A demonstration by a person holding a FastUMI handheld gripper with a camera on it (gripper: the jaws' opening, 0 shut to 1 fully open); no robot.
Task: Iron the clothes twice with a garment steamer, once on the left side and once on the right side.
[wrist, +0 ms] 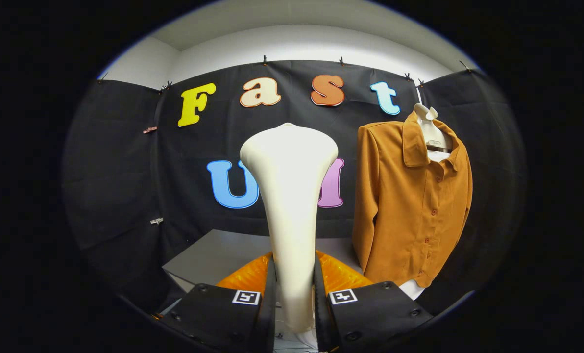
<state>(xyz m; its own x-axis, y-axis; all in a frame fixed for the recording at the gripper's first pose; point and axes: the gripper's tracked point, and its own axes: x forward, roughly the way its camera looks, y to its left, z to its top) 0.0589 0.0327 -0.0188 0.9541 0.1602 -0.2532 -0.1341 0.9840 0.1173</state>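
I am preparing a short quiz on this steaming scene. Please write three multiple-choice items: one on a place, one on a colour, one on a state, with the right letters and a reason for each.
1. Where does the brown-orange buttoned shirt hang, seen from the gripper?
A. beyond the fingers, to the right of the steamer
B. flat on the grey table
C. between the fingers

2. What colour is the smooth plastic garment steamer?
A. blue
B. cream white
C. black

3. What is the state of the gripper?
A. open, holding nothing
B. shut on the shirt
C. shut on the steamer's handle

Answers:
1 A: the shirt hangs on a white hanger by the black cloth wall, right of the steamer head.
2 B: its whole body shows cream white.
3 C: both black fingers press the handle's sides.
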